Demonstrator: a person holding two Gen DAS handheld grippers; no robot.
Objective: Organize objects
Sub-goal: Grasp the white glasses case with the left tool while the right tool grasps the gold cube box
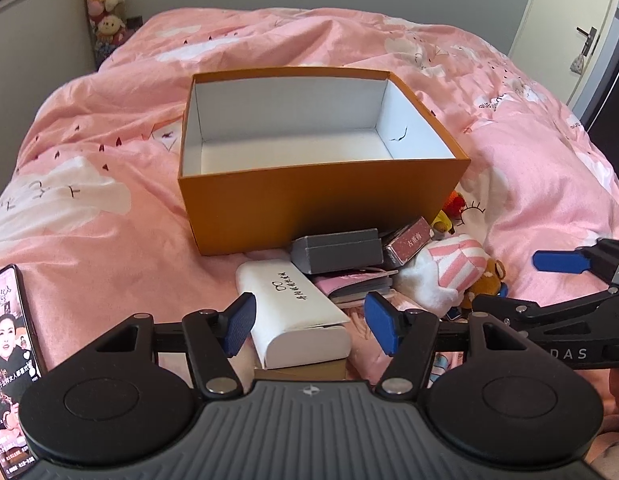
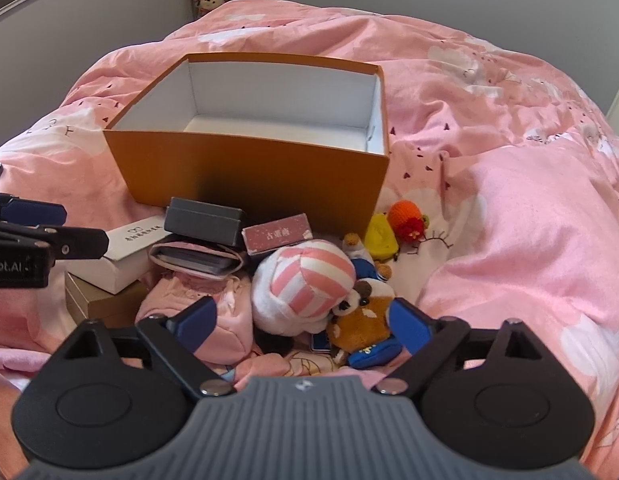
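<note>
I see the orange box [image 1: 321, 204] open side up on the bed [image 1: 109, 208], long axis crosswise. Left gripper [image 1: 309, 326] jaws stand apart over the white case [image 1: 293, 312], which runs lengthwise away from me; right gripper [image 2: 305, 324] jaws stand apart around the plush toys [image 2: 305, 288], clamping nothing.

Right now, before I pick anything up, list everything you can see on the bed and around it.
Open orange cardboard box: one, white inside, empty, mid-bed.
White rounded case: one, before the box, on a tan flat box.
Grey rectangular case: one, against the box front.
Dark red small box: one, right of the grey case.
Pink-striped white plush: one, in the pile.
Brown bear plush: one, beside it.
Yellow toy, orange crochet toy: one each, by the box's right corner.
Phone: one, screen lit, far left.
Pink quilt: covers the bed.
Left gripper, right gripper: fingers open, holding nothing.
</note>
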